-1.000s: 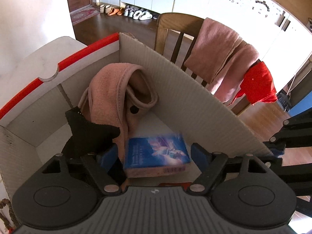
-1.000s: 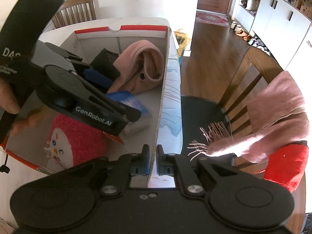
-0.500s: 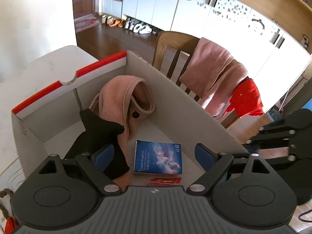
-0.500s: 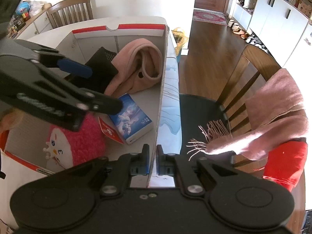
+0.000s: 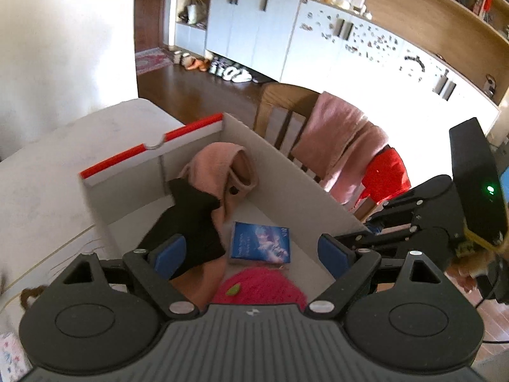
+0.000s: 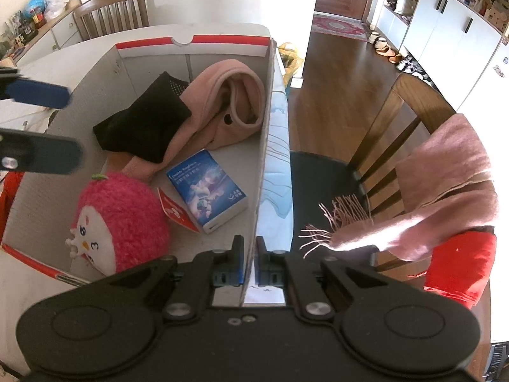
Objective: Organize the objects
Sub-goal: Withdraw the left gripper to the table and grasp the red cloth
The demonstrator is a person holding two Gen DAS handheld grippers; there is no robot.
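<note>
A cardboard box (image 6: 264, 146) with a red-edged rim stands on the white table. Inside lie a blue book (image 6: 210, 191), a pink garment (image 6: 229, 102), a black cloth (image 6: 143, 124), a pink plush toy (image 6: 121, 219) and a red card (image 6: 175, 211). The book (image 5: 261, 243), garment (image 5: 219, 168), black cloth (image 5: 191, 222) and plush (image 5: 261, 289) also show in the left wrist view. My left gripper (image 5: 251, 254) is open and empty, held above the box. My right gripper (image 6: 250, 265) is shut on the box's right wall at its near end.
A wooden chair (image 6: 397, 117) with a pink scarf (image 6: 445, 175) and a red cloth (image 6: 461, 267) stands right of the table. Another chair (image 6: 111, 9) stands at the far side. White cabinets (image 5: 254, 25) line the back wall.
My left gripper has let go of the blue book and risen up and back out of the box. The book now lies flat on the box floor. My right gripper has not moved.
</note>
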